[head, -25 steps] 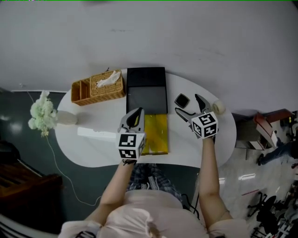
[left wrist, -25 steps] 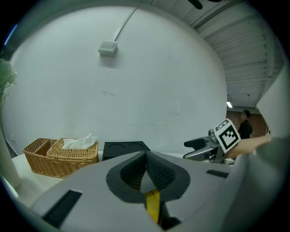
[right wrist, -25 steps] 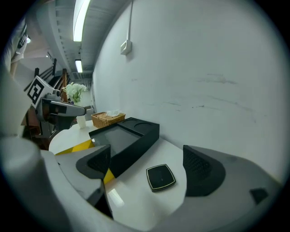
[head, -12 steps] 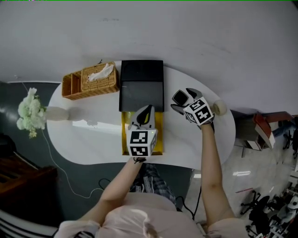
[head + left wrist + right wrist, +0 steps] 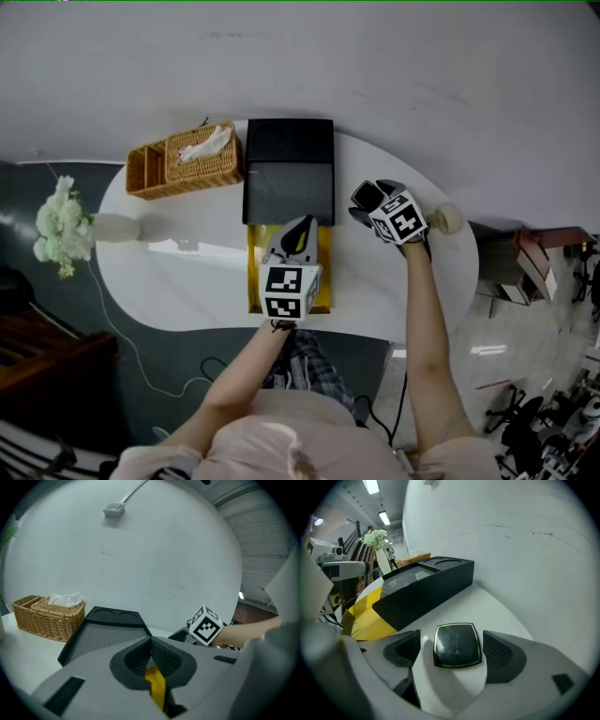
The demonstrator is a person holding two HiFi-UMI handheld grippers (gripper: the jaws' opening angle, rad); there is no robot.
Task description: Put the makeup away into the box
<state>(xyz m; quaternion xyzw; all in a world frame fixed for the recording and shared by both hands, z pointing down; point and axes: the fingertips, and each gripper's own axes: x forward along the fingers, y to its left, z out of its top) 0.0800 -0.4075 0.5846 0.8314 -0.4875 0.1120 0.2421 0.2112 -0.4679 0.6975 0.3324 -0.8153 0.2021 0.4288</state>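
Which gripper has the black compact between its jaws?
The right gripper: its closing jaws straddle the compact without touching it, while the left gripper has its jaws together.

White rounded surface [image 5: 375, 291]. Far edge, middle: open black box [image 5: 289, 171]. Left of it, touching or just beside: wicker basket [image 5: 187, 161], tissue in one compartment. Left end: pale vase [image 5: 117, 228] with white flowers. Front of black box: flat yellow tray [image 5: 254, 272]. Right of box: square black compact [image 5: 457, 645], flat, lid shut. Right edge: small round cream object [image 5: 448, 219].
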